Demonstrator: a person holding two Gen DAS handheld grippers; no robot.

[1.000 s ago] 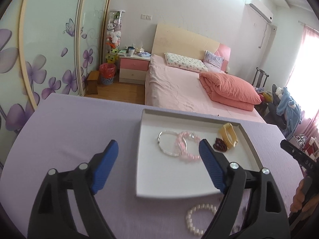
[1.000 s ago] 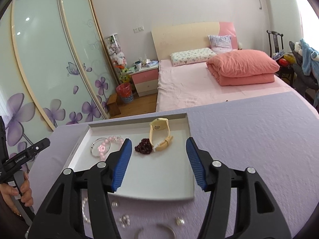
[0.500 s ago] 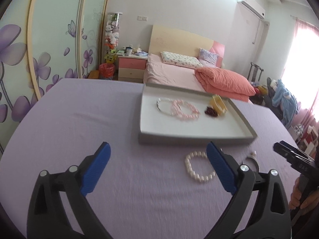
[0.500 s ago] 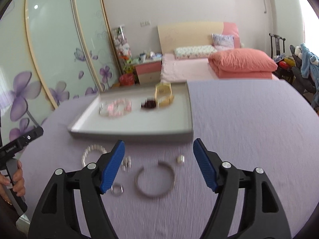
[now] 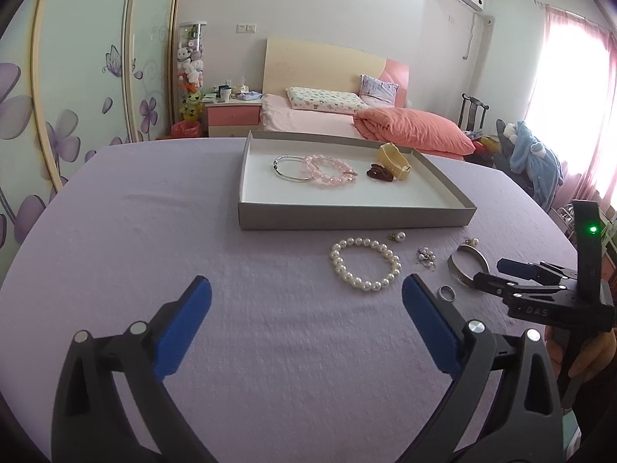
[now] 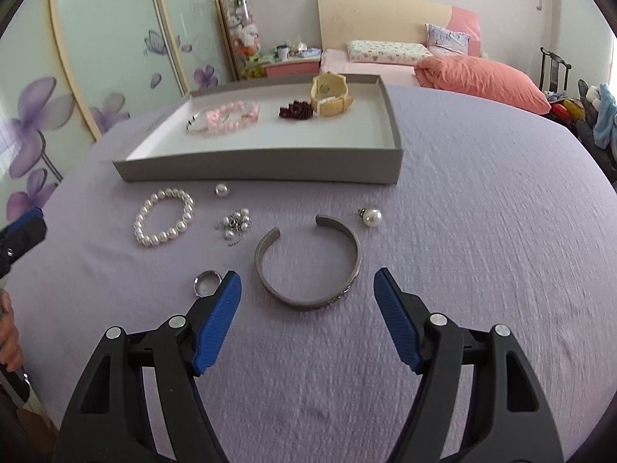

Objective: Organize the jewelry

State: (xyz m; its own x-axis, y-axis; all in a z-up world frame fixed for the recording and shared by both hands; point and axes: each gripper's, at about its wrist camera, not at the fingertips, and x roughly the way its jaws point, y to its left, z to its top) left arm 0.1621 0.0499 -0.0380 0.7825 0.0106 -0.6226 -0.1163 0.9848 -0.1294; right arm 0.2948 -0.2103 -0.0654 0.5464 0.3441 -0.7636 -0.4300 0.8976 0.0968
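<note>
Your right gripper (image 6: 306,314) is empty, its jaws just widened, hanging before the cuff (image 6: 308,266) on the cloth (image 6: 482,200); its left pad could knock the ring (image 6: 206,281) beside it, well short of the tray (image 6: 262,162)

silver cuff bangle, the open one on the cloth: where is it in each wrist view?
Left wrist view: silver cuff bangle lies far right, partly hidden behind the right tool.
Right wrist view: bangle lies centre, just ahead of the open tool.
Shared landmark: pearl bracelet, left of the bangle in both, before the grey tray.
</note>
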